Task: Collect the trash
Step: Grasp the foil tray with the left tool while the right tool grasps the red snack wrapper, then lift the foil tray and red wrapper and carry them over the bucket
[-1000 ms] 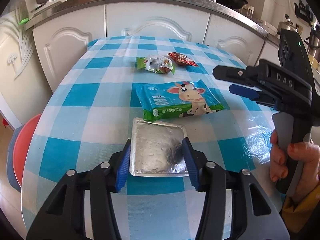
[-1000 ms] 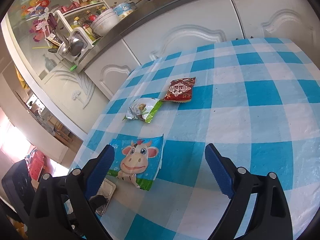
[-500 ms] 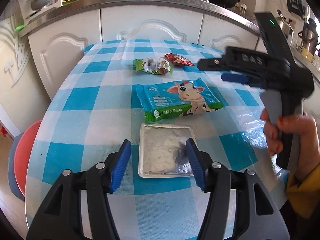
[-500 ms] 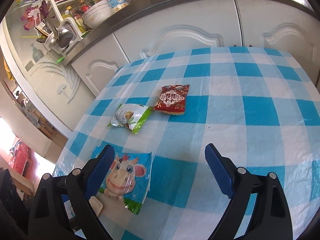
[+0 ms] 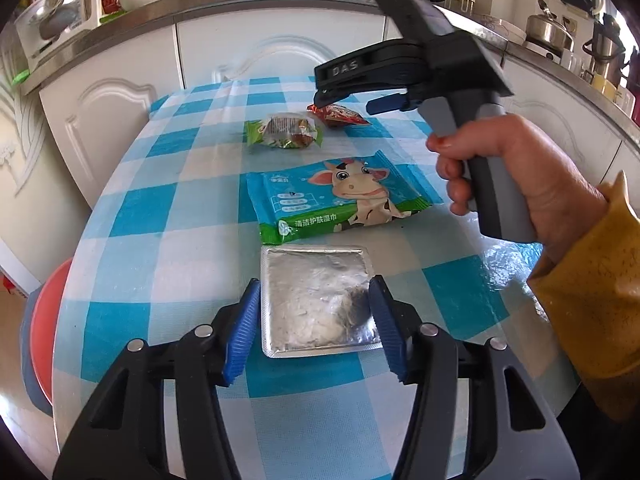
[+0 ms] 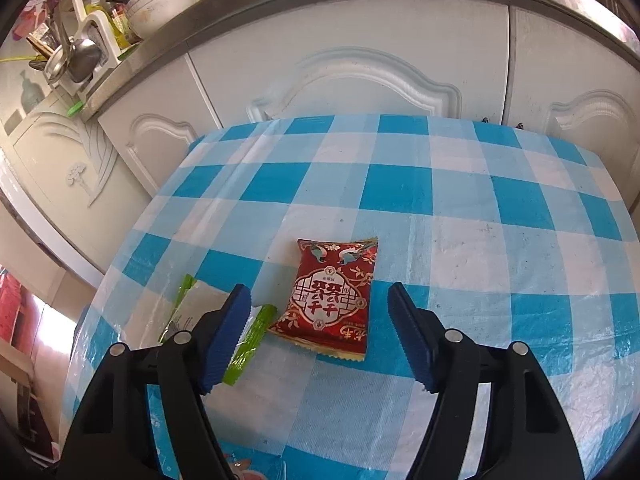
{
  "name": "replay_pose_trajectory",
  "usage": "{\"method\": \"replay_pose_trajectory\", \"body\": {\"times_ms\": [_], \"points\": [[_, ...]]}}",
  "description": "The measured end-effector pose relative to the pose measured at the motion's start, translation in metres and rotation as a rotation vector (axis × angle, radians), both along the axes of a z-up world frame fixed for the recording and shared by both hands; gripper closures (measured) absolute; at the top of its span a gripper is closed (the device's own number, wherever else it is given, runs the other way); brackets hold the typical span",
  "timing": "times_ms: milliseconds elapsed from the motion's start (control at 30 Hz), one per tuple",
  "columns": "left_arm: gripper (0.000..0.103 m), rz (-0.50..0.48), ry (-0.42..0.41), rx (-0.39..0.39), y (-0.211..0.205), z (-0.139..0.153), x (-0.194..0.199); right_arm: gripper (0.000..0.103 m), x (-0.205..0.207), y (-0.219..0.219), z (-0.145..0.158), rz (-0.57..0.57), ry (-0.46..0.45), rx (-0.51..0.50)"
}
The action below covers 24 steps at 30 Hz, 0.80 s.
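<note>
A flat silver foil packet (image 5: 316, 300) lies on the blue-checked table (image 5: 168, 240). My left gripper (image 5: 316, 320) straddles it; the jaws are closing, with the blue pads (image 5: 244, 332) beside its side edges and the packet still flat. A red snack packet (image 6: 332, 300) lies further back. My right gripper (image 6: 318, 300) hovers over it with its jaws closing and the packet framed between them, untouched. Seen from the left wrist, the right gripper (image 5: 352, 102) hangs just above that red packet (image 5: 340, 114). A green snack packet (image 5: 284, 132) and a cow-print wet-wipes pack (image 5: 336, 200) lie between.
A person's hand with a yellow sleeve (image 5: 520, 184) holds the right gripper over the table's right side. A red stool (image 5: 44, 320) stands below the table's left edge. White cabinets (image 6: 360, 72) and a cluttered counter run behind the far edge.
My right gripper swung toward the far end until it was over the red packet, and its jaws narrowed. My left gripper stayed at the foil packet, its jaws widening, then narrowing a little.
</note>
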State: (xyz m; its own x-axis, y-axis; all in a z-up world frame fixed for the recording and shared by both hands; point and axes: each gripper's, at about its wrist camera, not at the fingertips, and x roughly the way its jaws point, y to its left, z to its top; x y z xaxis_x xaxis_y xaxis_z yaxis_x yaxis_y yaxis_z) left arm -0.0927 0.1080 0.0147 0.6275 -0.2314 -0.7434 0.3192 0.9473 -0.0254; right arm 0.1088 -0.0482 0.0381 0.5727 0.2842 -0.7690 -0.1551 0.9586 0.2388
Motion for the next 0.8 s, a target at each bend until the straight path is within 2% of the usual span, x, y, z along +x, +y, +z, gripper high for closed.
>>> {"method": "replay_pose_trajectory", "body": {"times_ms": [133,200,233,267,367,567,800], "points": [[0.047,0.002,0.014,-0.028,0.004,-0.001,0.001,0.045,0.007,0.002,-0.009,-0.01,0.037,-0.024],[0.046,-0.001,0.017,-0.031,0.004,0.0,0.001,0.054,0.006,0.005,-0.008,-0.01,0.02,-0.064],[0.044,-0.001,0.019,-0.031,0.005,0.0,0.002,0.055,0.005,0.006,-0.008,-0.01,0.015,-0.08],[0.037,0.001,0.025,-0.03,0.005,-0.001,0.002,0.056,0.004,0.006,-0.008,-0.009,0.01,-0.086],[0.031,-0.014,0.026,-0.014,0.002,-0.002,0.002,0.057,0.001,0.004,-0.008,-0.005,-0.009,-0.087],[0.03,-0.021,0.028,0.006,-0.002,-0.002,0.002,0.058,-0.017,-0.01,-0.003,-0.011,-0.028,-0.009],[0.03,-0.039,0.015,0.041,-0.009,-0.004,-0.003,0.058,-0.057,-0.03,0.011,-0.025,-0.073,0.075]]}}
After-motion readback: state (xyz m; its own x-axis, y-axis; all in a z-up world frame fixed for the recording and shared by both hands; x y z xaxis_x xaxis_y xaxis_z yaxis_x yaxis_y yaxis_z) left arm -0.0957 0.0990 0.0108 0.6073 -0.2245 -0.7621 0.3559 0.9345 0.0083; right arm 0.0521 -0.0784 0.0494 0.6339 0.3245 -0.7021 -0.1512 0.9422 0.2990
